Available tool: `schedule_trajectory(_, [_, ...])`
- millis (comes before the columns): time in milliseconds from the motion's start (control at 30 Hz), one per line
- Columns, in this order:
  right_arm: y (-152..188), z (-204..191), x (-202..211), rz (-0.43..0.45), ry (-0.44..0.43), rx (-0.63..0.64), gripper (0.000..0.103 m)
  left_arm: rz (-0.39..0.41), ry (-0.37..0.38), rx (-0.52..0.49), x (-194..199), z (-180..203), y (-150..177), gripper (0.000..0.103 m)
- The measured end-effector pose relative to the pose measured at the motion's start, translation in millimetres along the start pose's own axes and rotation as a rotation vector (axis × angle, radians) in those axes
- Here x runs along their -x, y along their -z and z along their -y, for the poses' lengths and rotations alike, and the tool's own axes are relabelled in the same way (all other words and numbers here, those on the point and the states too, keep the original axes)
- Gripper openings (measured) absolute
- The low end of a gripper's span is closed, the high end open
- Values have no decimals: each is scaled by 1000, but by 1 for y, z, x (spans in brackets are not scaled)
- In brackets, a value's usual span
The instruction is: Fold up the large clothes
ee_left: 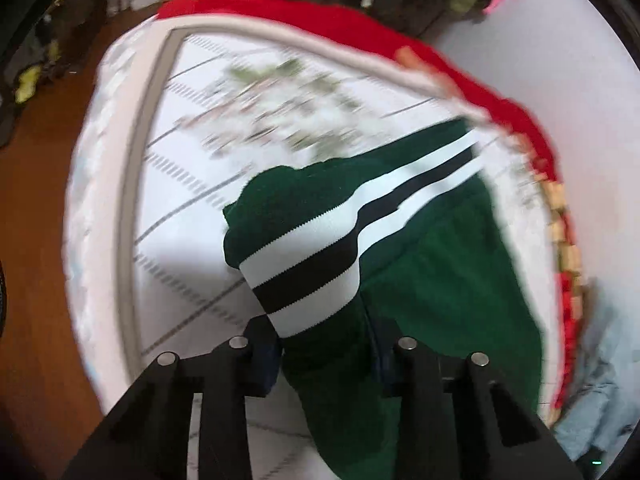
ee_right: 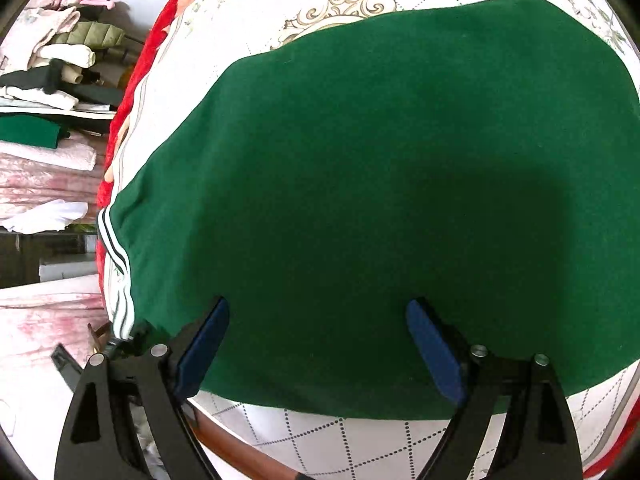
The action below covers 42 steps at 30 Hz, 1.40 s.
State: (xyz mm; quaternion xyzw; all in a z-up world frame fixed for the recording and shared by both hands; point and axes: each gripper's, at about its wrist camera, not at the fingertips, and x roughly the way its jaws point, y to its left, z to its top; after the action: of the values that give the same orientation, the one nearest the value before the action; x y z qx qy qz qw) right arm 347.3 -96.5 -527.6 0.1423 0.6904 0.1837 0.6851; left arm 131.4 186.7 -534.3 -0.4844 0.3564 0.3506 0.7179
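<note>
Left claw (ee_left: 326,354) grips striped cuff (ee_left: 304,276), sleeve (ee_left: 400,184) stretching away.

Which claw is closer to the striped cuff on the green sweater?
Left. The left claw grips the green sweater right beside its striped cuff; the right claw hovers open over the plain body, cuff off to its left.

No readable text, label or number anywhere; none.

You have one green garment (ee_right: 380,184) with two white stripes (ee_left: 304,240) and one dark stripe between them. It lies on one patterned white cover (ee_left: 192,184) over one red cloth (ee_left: 360,28). You hold two grippers, left (ee_left: 326,354) and right (ee_right: 318,344). One pile of clothes (ee_right: 52,68) lies aside.
</note>
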Motion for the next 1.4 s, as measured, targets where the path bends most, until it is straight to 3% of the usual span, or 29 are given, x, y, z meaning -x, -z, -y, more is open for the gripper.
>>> schedule_trajectory(100, [1,0,4,6,13,9,90,14,229,23,12,-7,-7,30])
schedule_trajectory(167, [2,4,7,7,16,7,90,-18,289,60,3,-17,-7,30])
schedule_trajectory(300, [2,16,6,2,22,-11,90,-113,354,218,-38,-45,-6,40])
schedule_trajectory(367, [2,21,1,-7,25,-29,90,-127,381,240,-51,-43,-3,46])
schedule_trajectory(433, [3,28,-3,-19,18,-46,90,-114,367,191,-53,-30,-2,58])
schedule_trajectory(467, [4,30,-5,-25,15,-50,90,-106,345,149,-54,-18,-3,71])
schedule_trajectory(533, [4,32,-8,-33,10,-50,90,-90,306,93,-53,0,-1,76])
schedule_trajectory(600, [2,32,-10,-35,3,-48,90,-58,253,34,-53,19,-2,70])
schedule_trajectory(633, [1,32,-9,-31,-1,-52,90,-32,211,-1,-51,29,-4,25])
schedule_trajectory(667, [1,34,-5,-24,-3,-58,90,-32,193,-29,-49,37,-8,19])
schedule_trajectory(833, [-1,37,18,38,26,-58,90,86,114,-205,-10,71,-27,15])
schedule_trajectory(1000, [4,47,43,103,183,-53,90,235,43,-303,37,87,-72,14])
schedule_trajectory(1100, [12,57,34,68,287,-69,90,310,-1,-388,60,94,-84,14])
schedule_trajectory(1167, [18,66,14,22,322,-82,79,348,-22,-468,68,109,-81,14])
schedule_trajectory(1300, [21,60,-7,6,394,-23,80,366,-6,-632,70,144,-52,14])
schedule_trajectory(1400, [21,71,8,29,303,-82,78,341,76,-734,78,178,-18,14])
